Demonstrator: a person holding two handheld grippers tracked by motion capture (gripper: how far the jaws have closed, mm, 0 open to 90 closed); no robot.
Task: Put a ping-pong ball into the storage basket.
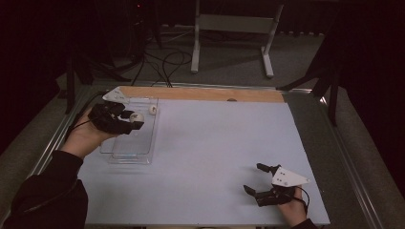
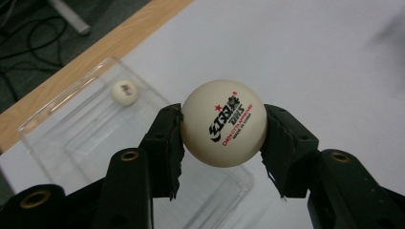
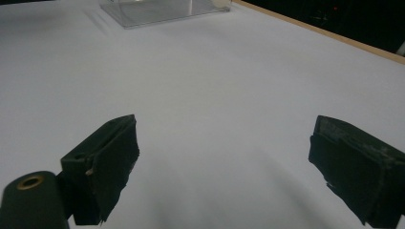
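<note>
My left gripper (image 1: 135,117) is shut on a white table-tennis ball (image 2: 223,123) with a red star and black print, and holds it above a clear plastic tray (image 1: 128,147) at the table's left. A second white ball (image 1: 153,109) lies in the far end of that tray, seen too in the left gripper view (image 2: 124,91). My right gripper (image 1: 254,178) rests low near the table's front right edge, open, with nothing between its pads (image 3: 107,160). The tray's corner (image 3: 143,14) shows at the top of the right gripper view.
The white table top (image 1: 215,143) has a wooden strip (image 1: 200,93) along its far edge. Beyond it stand a grey metal frame (image 1: 234,28) and loose cables (image 1: 162,62) on the floor. Metal rails run along both table sides.
</note>
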